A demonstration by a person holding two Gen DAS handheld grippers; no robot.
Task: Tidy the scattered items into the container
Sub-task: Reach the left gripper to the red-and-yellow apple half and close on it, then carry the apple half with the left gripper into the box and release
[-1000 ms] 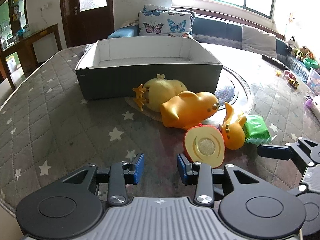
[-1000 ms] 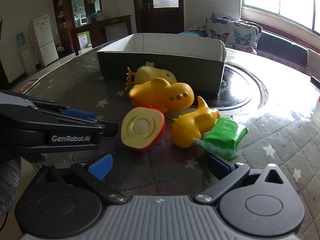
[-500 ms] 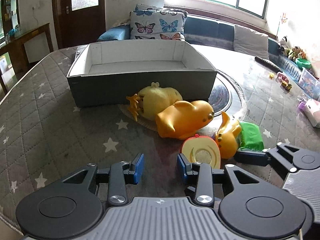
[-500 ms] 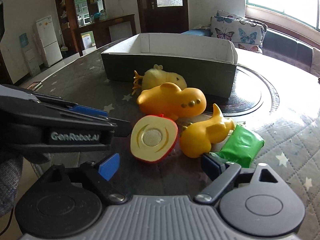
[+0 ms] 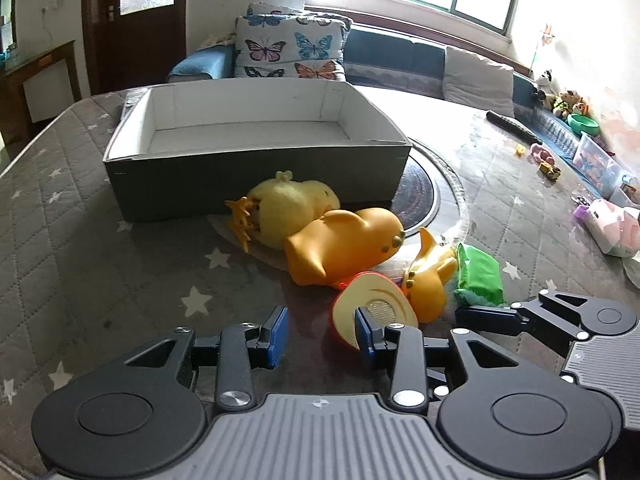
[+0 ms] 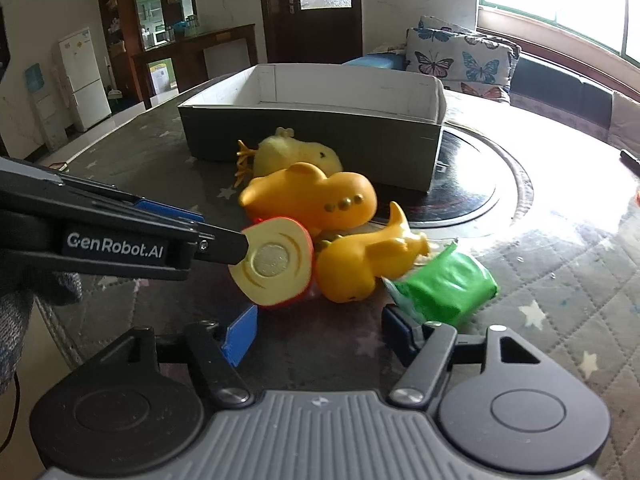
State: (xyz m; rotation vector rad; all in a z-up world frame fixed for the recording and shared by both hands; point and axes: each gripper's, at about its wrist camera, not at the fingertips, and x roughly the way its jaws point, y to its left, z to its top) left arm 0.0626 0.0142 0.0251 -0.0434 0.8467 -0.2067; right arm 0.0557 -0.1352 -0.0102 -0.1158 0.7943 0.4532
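Note:
A grey box [image 5: 256,168] with a white inside stands at the back of the star-patterned table. In front of it lie a fluffy yellow chick [image 5: 288,208], a large orange duck [image 5: 344,248], a small orange duck [image 5: 430,280], a toy apple half [image 5: 372,308] and a green packet [image 5: 478,276]. My left gripper [image 5: 320,336] is open, with its right finger against the apple half's edge and nothing between the pads. My right gripper [image 6: 320,332] is closing just short of the pile. The green packet [image 6: 444,284] brushes its right finger, and only bare table shows between its pads.
A dark round turntable [image 5: 424,200] sits right of the box. A black remote [image 5: 512,128], small toys [image 5: 548,168] and a pink pack [image 5: 612,228] lie along the table's right side. A sofa with butterfly cushions [image 5: 292,48] is beyond the table.
My right gripper's jaws have narrowed a good deal. The left gripper's view has drawn nearer the pile, and the apple half has tipped up against the small duck.

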